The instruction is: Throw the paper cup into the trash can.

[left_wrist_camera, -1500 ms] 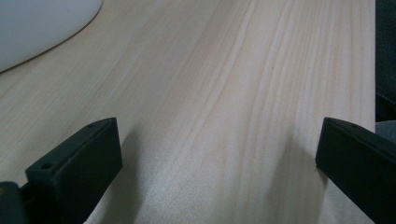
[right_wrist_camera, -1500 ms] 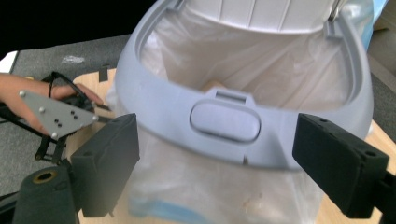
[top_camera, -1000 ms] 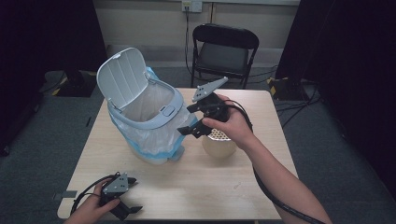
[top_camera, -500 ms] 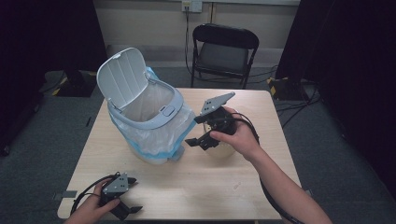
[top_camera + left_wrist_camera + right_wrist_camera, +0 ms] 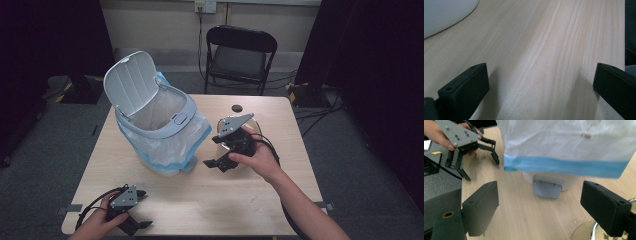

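A white pedal bin [image 5: 160,120] with its lid up and a blue-edged plastic liner [image 5: 170,150] stands on the left half of the wooden table [image 5: 210,205]. My right gripper [image 5: 212,151] is open and empty, held low just right of the bin and pointing at it. In the right gripper view its jaws [image 5: 541,200] frame the bin's grey pedal [image 5: 547,189] under the liner [image 5: 564,142]. A metal bowl [image 5: 596,233] lies beside the right jaw. My left gripper [image 5: 146,209] rests open at the table's near left corner, its jaws [image 5: 539,77] over bare wood.
A black folding chair [image 5: 240,55] stands behind the table's far edge. A small dark round object [image 5: 236,108] lies near that edge. The bin's white base [image 5: 444,15] curves in at the upper left of the left gripper view.
My right gripper has come down from beside the bin's rim toward the tabletop and a little nearer the person. The left gripper has stayed put.
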`<state>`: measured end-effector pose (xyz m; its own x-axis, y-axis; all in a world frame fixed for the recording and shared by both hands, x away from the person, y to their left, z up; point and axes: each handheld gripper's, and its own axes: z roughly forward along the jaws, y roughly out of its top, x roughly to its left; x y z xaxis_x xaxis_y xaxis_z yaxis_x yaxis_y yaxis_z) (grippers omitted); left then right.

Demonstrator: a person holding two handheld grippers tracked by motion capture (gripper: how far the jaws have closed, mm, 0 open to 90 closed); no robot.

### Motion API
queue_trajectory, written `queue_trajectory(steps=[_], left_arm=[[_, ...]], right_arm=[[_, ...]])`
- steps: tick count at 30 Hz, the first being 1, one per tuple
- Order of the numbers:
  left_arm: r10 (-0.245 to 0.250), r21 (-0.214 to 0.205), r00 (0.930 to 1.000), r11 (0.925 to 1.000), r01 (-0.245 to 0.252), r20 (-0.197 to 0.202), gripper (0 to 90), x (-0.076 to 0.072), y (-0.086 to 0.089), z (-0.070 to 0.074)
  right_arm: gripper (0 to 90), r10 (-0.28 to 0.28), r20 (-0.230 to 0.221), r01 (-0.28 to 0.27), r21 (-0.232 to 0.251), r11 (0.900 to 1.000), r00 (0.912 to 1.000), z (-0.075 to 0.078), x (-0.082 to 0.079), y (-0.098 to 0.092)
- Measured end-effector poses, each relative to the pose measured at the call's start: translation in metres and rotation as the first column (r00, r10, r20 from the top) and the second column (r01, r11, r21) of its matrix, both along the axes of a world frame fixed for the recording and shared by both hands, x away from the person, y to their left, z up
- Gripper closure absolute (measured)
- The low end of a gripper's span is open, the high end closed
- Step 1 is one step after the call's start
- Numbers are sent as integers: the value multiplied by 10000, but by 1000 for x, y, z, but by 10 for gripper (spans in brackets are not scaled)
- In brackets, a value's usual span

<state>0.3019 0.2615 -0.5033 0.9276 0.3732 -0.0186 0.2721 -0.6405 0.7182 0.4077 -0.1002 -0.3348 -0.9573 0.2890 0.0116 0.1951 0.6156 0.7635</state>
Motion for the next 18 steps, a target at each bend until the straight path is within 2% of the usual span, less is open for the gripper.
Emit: queue_trajectory(steps=[10,13,18], left_arm=[[1,2,10000,10000,-1,2,0,0,0,0],[-1,3,10000,10000,1,2,0,0,0,0],[0,2,10000,10000,0,2,0,0,0,0]], right_arm=[[145,-153,-86,154,88,9998,9998,-19,-6,-12],[144,-252,-34,252,16,9997,9997,-29,-8,-18],[145,-318,-194,318,15,9995,9993,-41,-10,-24]])
